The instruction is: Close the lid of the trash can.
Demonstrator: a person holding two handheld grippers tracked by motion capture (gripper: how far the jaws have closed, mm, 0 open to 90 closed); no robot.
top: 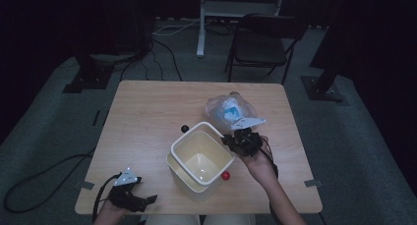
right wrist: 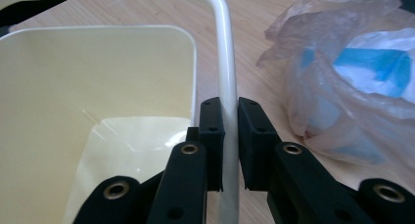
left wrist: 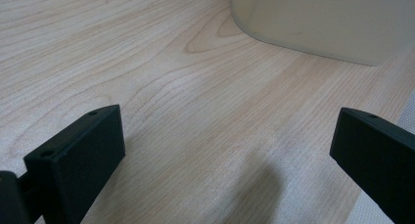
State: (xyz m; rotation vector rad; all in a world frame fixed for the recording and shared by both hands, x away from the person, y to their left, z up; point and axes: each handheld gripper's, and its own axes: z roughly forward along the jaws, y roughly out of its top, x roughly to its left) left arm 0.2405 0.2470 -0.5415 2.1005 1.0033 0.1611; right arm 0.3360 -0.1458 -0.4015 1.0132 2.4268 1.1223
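A cream plastic bin (top: 199,161) stands in the middle of the wooden table, with a white hoop (top: 211,128) raised over its rim. In the right gripper view this hoop (right wrist: 226,48) runs up between the two black jaws, and my right gripper (right wrist: 230,119) is shut on it beside the bin's inside (right wrist: 98,87). From above, my right gripper (top: 227,139) sits at the bin's right edge. At the table's near left corner my left gripper (top: 150,199) lies low with its jaws wide open. Bare wood shows between the jaws of my left gripper (left wrist: 229,123), and the bin's wall (left wrist: 318,23) is ahead.
A clear plastic bag (top: 230,109) with blue and white contents lies just behind the right gripper, close on its right in the right gripper view (right wrist: 352,77). A small red ball (top: 225,176) and a small black ball (top: 185,128) rest by the bin. A folding chair (top: 265,43) stands beyond the table.
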